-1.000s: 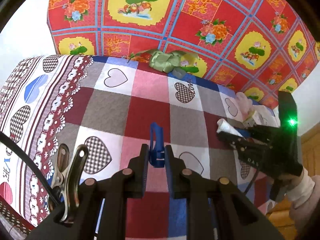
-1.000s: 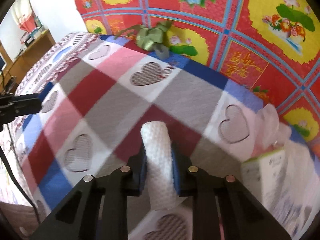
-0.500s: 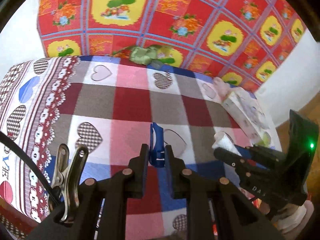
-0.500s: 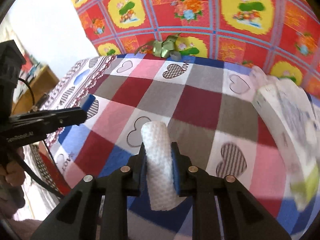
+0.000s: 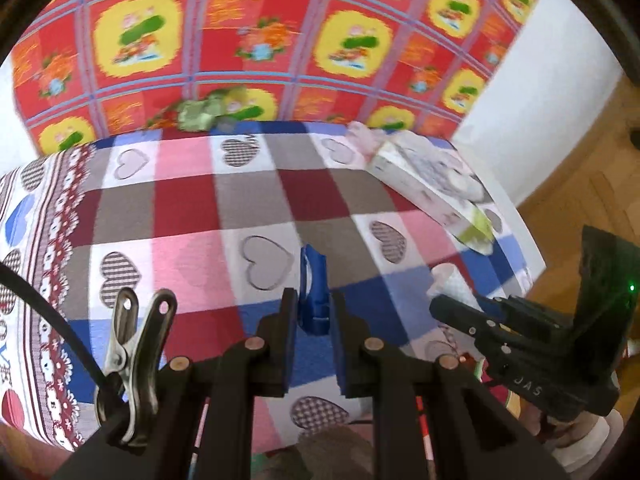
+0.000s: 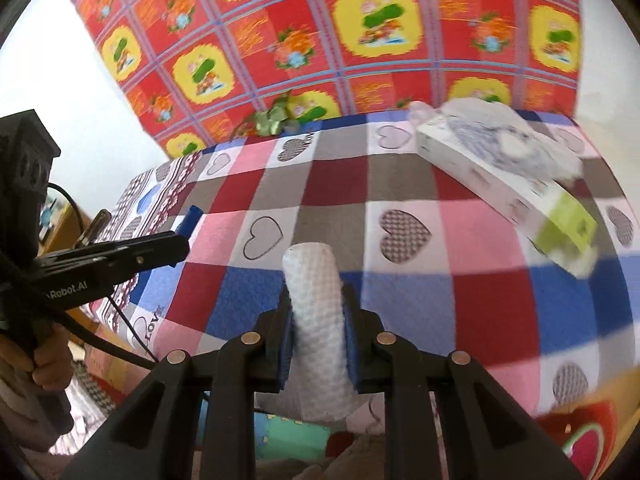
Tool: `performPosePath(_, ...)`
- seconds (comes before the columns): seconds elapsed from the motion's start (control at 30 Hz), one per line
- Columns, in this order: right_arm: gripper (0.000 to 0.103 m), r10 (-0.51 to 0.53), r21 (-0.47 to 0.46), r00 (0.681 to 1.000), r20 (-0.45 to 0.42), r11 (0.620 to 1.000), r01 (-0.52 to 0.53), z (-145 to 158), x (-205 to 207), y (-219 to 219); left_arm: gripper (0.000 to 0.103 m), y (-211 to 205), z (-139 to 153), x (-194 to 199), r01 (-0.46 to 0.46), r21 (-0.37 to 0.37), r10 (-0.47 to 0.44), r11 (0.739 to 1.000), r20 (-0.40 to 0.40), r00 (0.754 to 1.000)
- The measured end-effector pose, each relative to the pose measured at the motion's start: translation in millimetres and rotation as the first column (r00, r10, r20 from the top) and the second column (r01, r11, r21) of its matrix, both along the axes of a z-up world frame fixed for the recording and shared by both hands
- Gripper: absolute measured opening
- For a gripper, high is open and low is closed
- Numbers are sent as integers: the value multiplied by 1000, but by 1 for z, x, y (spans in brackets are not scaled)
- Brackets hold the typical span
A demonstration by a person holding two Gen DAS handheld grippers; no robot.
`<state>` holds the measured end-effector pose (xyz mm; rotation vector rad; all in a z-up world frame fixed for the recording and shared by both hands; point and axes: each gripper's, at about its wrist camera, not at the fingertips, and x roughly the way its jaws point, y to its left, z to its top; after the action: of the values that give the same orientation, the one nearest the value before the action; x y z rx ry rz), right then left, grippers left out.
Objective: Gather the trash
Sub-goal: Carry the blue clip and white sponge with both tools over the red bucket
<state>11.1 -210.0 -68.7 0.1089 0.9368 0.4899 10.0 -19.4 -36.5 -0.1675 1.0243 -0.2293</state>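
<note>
Gripping a rolled white paper towel upright between its two fingers, the right gripper hangs over the near edge of the worktop, which is covered in a checked cloth printed with hearts. The towel's top stands clear above the pads, and its lower end hangs below them. The left gripper is clamped in the same way on a small blue plastic piece, held upright above the near edge; what that piece is cannot be told. Seen from the right wrist, the left gripper reaches in from the left side with a hand around its handle. A metal spring clip holds a black cable at the left gripper's side. A white tissue box with a green end lies along the right edge of the worktop, motion-blurred. A crumpled green wrapper sits at the far edge against a red-and-yellow flowered cloth hanging behind.
</note>
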Motion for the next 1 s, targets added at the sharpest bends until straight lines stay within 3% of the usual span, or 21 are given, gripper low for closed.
performPosePath(0.23, 22, -124, 20, 992, 13, 992, 124, 5, -35, -30, 16, -42, 5, -8, 136, -6, -136, 991, 12, 991)
performPosePath(0.5, 22, -282, 21, 959, 7, 959, 282, 5, -75, -79, 16, -108, 4, -21, 319, -14, -319, 948, 10, 948)
performPosePath(0.73, 22, -432, 22, 902, -7, 902, 432, -1, -114, -129, 16, -175, -2, -37, 474, -18, -475, 880, -7, 880)
performPosePath(1.0, 22, -605, 6, 796, -27, 796, 605, -11, -169, -201, 16, -260, -9, -61, 627, -16, -628, 779, -15, 778)
